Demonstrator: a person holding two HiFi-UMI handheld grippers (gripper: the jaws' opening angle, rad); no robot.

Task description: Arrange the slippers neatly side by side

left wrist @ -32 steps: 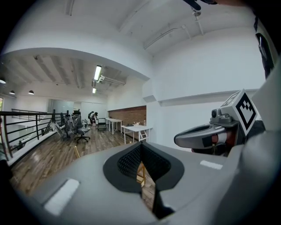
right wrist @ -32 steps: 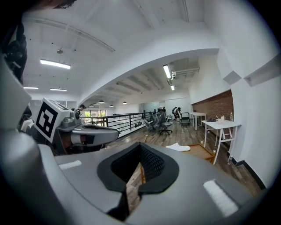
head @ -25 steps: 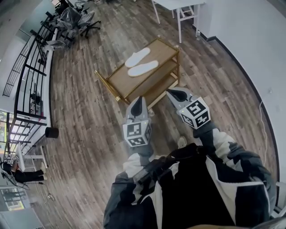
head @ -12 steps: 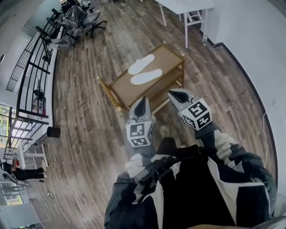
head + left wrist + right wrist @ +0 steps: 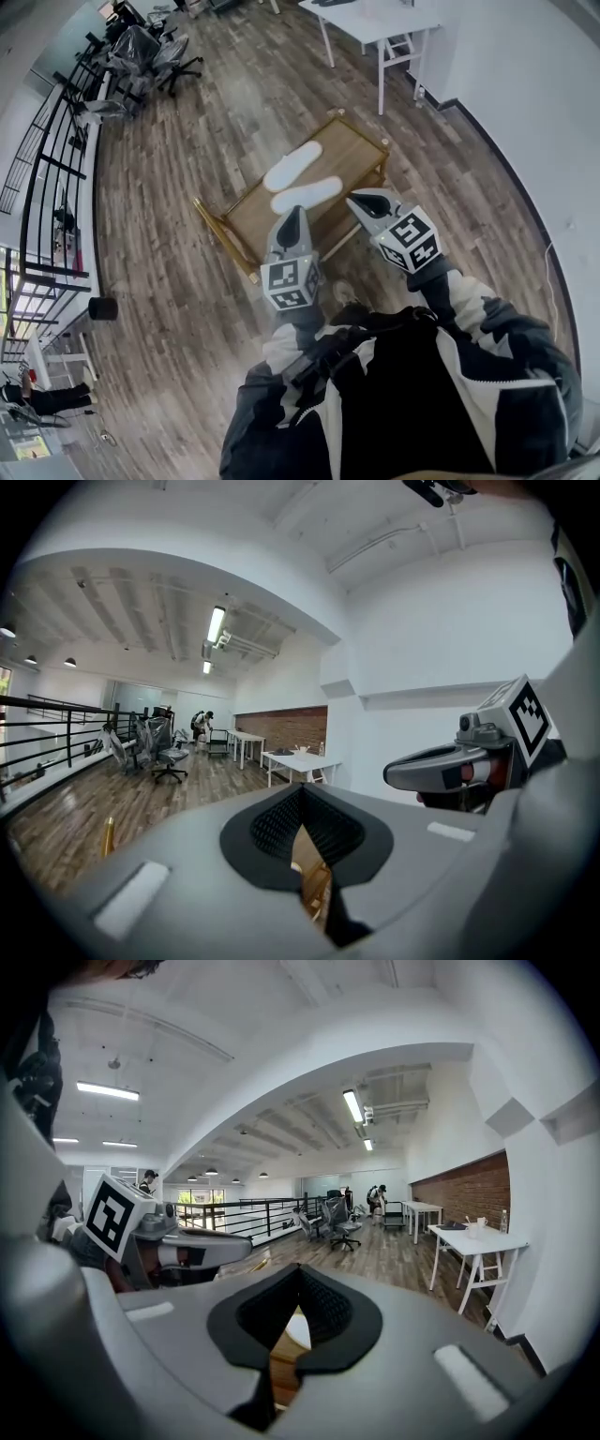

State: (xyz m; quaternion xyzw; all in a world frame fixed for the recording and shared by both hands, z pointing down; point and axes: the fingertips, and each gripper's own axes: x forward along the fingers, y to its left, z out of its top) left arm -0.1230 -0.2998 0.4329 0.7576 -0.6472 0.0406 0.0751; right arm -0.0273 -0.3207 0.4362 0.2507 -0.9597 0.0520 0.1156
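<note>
Our left gripper (image 5: 292, 214) and right gripper (image 5: 359, 201) are both pressed together, pinching nothing. Their cubes show black-and-white squares. Two white slippers (image 5: 307, 194) lie close together on top of the cart (image 5: 362, 142).

slipper (image 5: 298, 1329): mostly hidden behind fingers (image 5: 325, 1307) | white table (image 5: 380, 17): cut by top edge

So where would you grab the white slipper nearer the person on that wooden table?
The nearer slipper lies flat, lengthwise across the wooden table, so probably pinch the edge of its right-hand end, coming from the table's near side. That end is closest to the right gripper, whose shut jaws must open first.
</note>
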